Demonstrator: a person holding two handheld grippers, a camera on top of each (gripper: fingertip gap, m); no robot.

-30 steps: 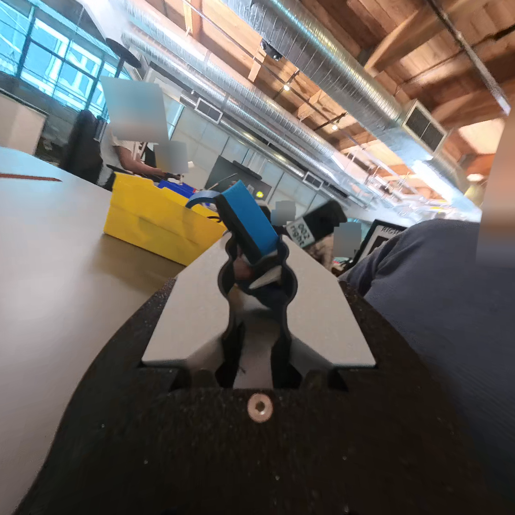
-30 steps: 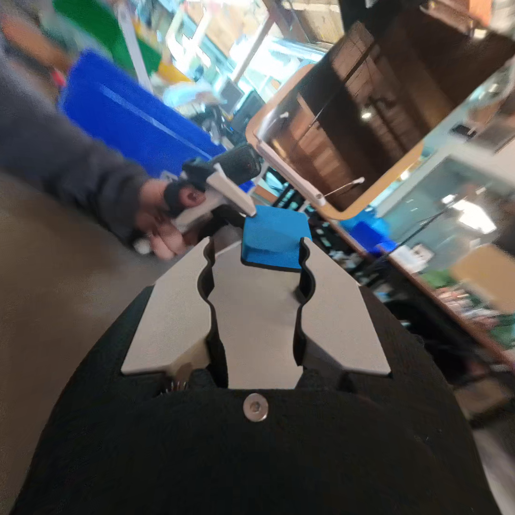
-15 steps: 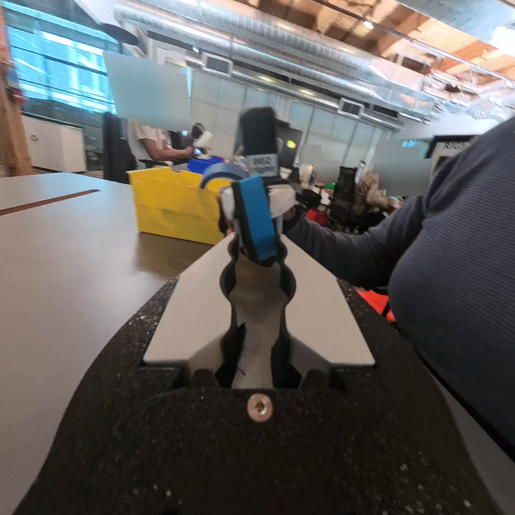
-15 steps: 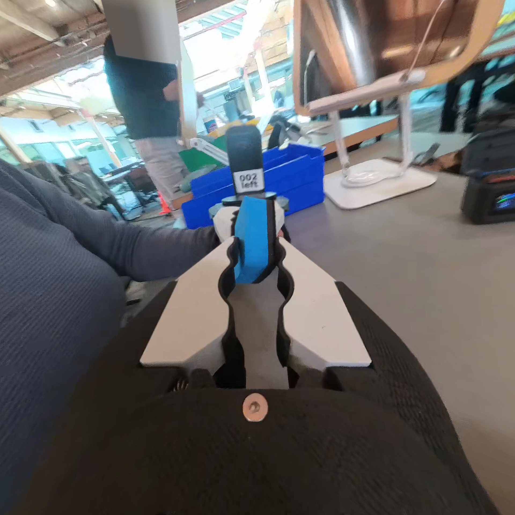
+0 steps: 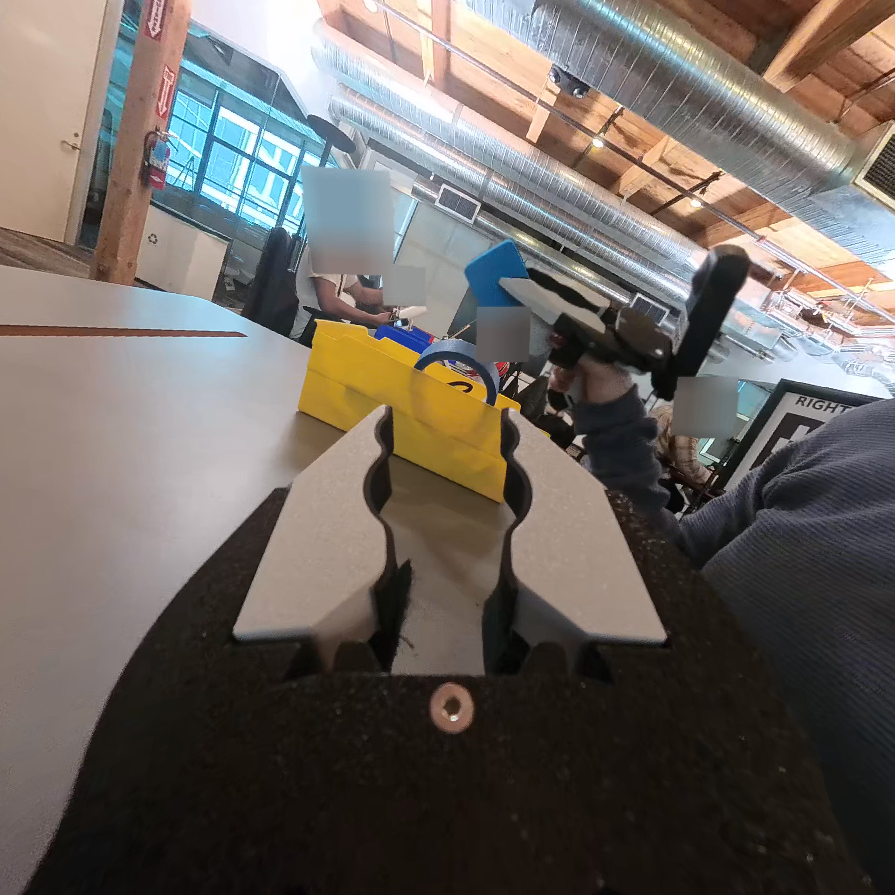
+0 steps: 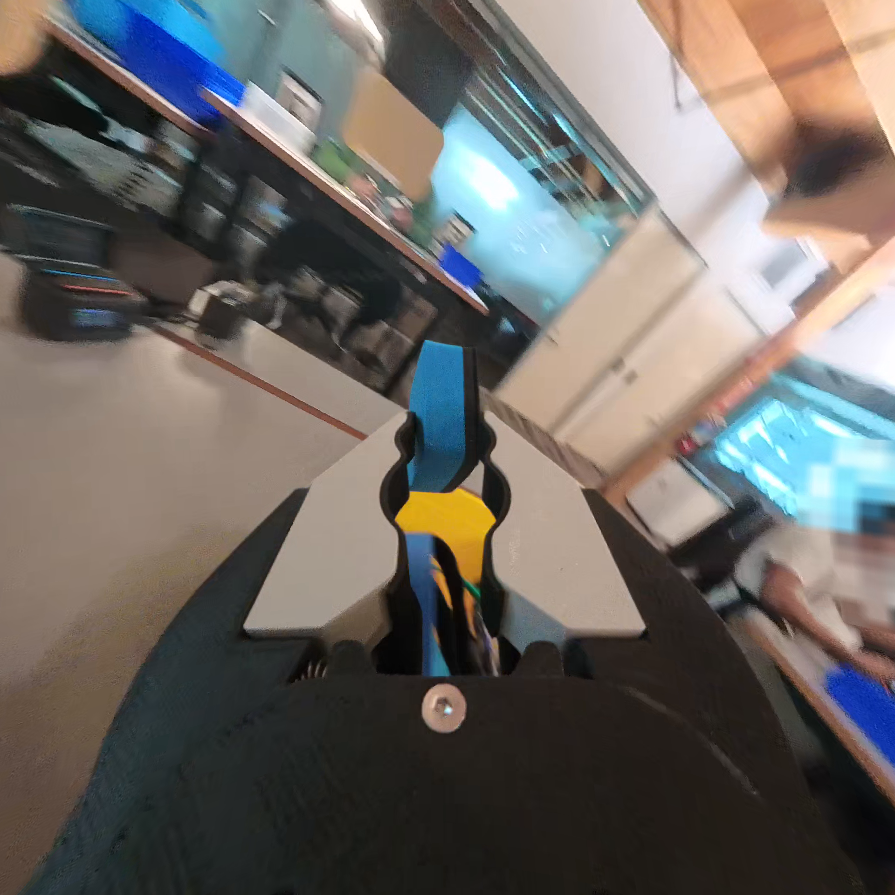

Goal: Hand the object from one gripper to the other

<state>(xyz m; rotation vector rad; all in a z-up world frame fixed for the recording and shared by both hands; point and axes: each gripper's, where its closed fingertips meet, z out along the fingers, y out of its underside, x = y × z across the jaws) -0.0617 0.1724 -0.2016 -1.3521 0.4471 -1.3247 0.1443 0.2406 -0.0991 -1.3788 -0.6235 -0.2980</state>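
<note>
Blue-and-black pad (image 6: 443, 426), the object of the handover, sits clamped between the tips of the right gripper (image 6: 445, 436), whose fingers (image 6: 339, 532) are drawn close together on it. In the right wrist view the pad stands on edge, its blue face to the left and its black layer to the right, sticking out past the fingertips. Below it, through the gap between the fingers, a yellow bin (image 6: 450, 523) shows, with blue and dark shapes inside that are too blurred to name.

From the left wrist view the same pad (image 5: 494, 276) is seen up in the air, well apart from the left gripper (image 5: 445, 426), held at the end of the right gripper (image 5: 513, 295) by a hand (image 5: 591, 382) in a dark blue sleeve. The left gripper's fingers (image 5: 334, 523) stand wide apart with nothing between them. It hangs low over the grey bench (image 5: 121, 436). Just beyond its fingertips the yellow bin (image 5: 378, 378) rests on the bench, with a roll of blue tape (image 5: 460, 358) standing up out of it.
</note>
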